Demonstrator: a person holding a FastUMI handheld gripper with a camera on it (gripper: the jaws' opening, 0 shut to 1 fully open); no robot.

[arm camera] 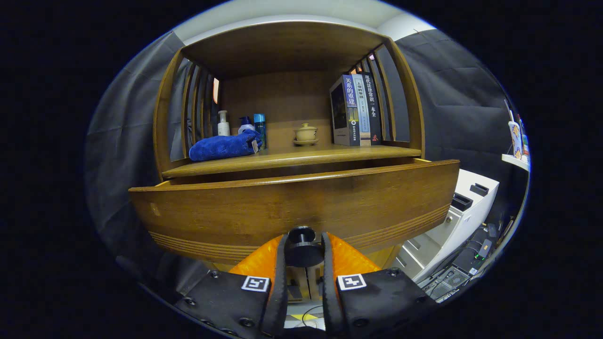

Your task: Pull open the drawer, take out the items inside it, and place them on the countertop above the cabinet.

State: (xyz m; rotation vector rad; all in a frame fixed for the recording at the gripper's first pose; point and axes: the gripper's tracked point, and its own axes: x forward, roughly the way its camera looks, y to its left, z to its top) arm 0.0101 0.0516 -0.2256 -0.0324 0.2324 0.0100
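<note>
The wide brown wooden drawer front (292, 207) stands out from the cabinet, with a dark gap between its top edge and the brown wooden worktop (292, 157) above it, so the drawer is partly pulled out. Its round black knob (302, 247) sits low on the front, and the tool (302, 254) has its two fingers closed in on that knob, one on each side, apparently both pressing it.

To do this step well, the pull should run straight back along the drawer's travel, level and steady, so the knob does not slip out from the fingers and the drawer does not skew. The inside is hidden behind the front, so I cannot tell what it holds.

On the worktop lie a folded blue cloth (224, 146), a few bottles (240, 125), a small lidded ceramic cup (306, 133) and upright books (355, 110); free space lies in the middle.
</note>
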